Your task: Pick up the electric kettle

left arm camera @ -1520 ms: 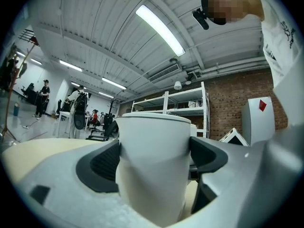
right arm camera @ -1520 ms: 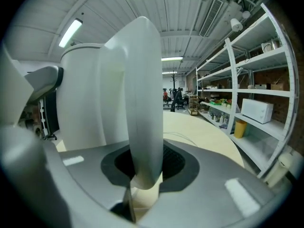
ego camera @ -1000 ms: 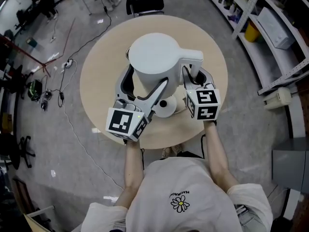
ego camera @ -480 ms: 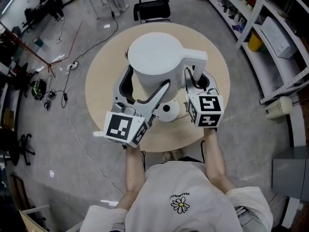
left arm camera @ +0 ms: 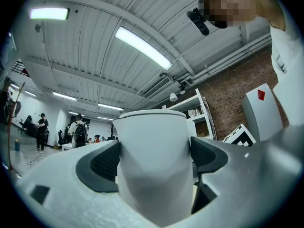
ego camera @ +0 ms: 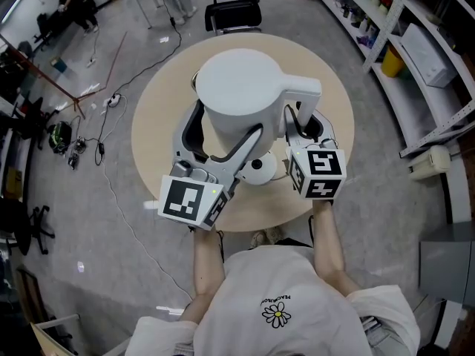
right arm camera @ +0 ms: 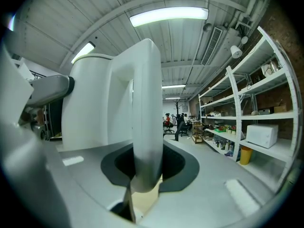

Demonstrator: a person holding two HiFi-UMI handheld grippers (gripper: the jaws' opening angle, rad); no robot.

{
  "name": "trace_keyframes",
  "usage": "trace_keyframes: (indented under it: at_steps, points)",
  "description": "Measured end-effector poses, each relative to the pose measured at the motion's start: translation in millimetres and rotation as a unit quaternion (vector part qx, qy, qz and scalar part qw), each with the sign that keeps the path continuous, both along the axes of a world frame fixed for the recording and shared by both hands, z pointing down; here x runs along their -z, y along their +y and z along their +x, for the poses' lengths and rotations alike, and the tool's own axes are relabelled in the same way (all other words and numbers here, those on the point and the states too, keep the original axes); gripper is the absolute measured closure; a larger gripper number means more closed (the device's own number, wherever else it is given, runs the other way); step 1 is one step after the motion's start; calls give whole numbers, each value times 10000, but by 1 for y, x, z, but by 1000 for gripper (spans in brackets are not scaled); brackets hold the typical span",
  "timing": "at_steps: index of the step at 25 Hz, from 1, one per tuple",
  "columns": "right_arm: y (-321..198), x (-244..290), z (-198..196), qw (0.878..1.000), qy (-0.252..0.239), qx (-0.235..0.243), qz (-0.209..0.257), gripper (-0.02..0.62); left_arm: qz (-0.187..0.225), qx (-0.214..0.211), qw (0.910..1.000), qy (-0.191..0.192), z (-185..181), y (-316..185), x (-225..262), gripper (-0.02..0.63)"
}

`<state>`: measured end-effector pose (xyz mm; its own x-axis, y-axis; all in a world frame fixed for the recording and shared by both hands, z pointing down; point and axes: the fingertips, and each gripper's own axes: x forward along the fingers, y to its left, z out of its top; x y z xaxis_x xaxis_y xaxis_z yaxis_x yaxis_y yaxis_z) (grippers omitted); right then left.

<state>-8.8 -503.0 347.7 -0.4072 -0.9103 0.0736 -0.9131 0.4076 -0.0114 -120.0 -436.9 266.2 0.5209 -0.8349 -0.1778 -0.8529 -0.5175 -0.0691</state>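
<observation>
The round counter (ego camera: 156,124) fills the middle of the head view. The white electric kettle (ego camera: 241,95) is over its centre, carried between both grippers. We judge it to hang clear of the counter rather than stand on it.

The left gripper (left arm camera: 154,159) comes in from 7 o'clock, its jaws spread wide around the kettle's body with a dark pad pressing on each side. That wide hold seems meant to take the weight and stop the body swinging. The right gripper (right arm camera: 147,163) comes in from 5 o'clock with its jaws at a middling width, clamped on the kettle's upright handle (right arm camera: 145,103). This keeps the kettle from turning. Both grippers lie close to level, so the kettle stays upright.

The round power base (ego camera: 257,167) lies on the counter at 6 o'clock of the kettle, between the two grippers, and we read it as apart from the kettle. Nothing else on the counter blocks the way.

Around the counter, shelving (ego camera: 415,43) runs along at 2 o'clock, well apart. A black chair (ego camera: 234,10) stands at 12 o'clock, just beyond the counter's rim. Cables (ego camera: 96,124) trail across the floor at 9 o'clock. A yellow bin (ego camera: 391,64) sits by the shelving.
</observation>
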Motion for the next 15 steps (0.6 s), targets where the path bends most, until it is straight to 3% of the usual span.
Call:
trace_keyframes:
  at_steps: [6,15]
  points:
    - [1,2,1,10000,26,-14,46,505,73,-4,9999,103,1,0,6,132]
    - [5,2,-1,10000,-9,33,66,506,59,19,10000,-50,0,5,1,132]
